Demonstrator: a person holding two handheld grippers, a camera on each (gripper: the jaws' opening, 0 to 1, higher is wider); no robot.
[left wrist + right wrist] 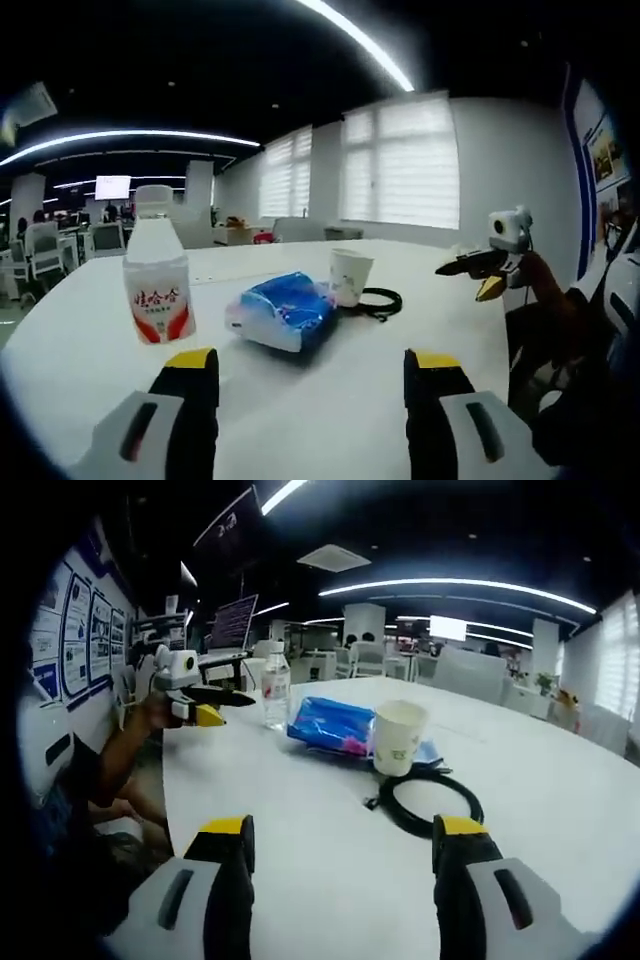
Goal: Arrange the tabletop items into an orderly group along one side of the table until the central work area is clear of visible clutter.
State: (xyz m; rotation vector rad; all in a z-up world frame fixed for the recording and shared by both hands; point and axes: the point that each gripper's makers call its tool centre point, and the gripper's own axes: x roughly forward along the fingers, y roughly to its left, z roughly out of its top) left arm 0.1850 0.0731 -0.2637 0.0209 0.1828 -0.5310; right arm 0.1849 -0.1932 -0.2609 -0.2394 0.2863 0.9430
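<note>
Bottle (157, 283), tissue pack (282, 311), cup (350, 277), cable (381, 301) clustered, both grippers wide apart, empty.

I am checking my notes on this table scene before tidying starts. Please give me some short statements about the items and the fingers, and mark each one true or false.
1. The paper cup stands upright on the white table. True.
2. The black cable is stretched out straight. False: it lies in a coil beside the cup.
3. The left gripper holds the bottle. False: its fingers are apart and empty, the bottle stands beyond them.
4. The blue packet lies between bottle and cup. True.
5. The right gripper is open and holds nothing. True.
</note>
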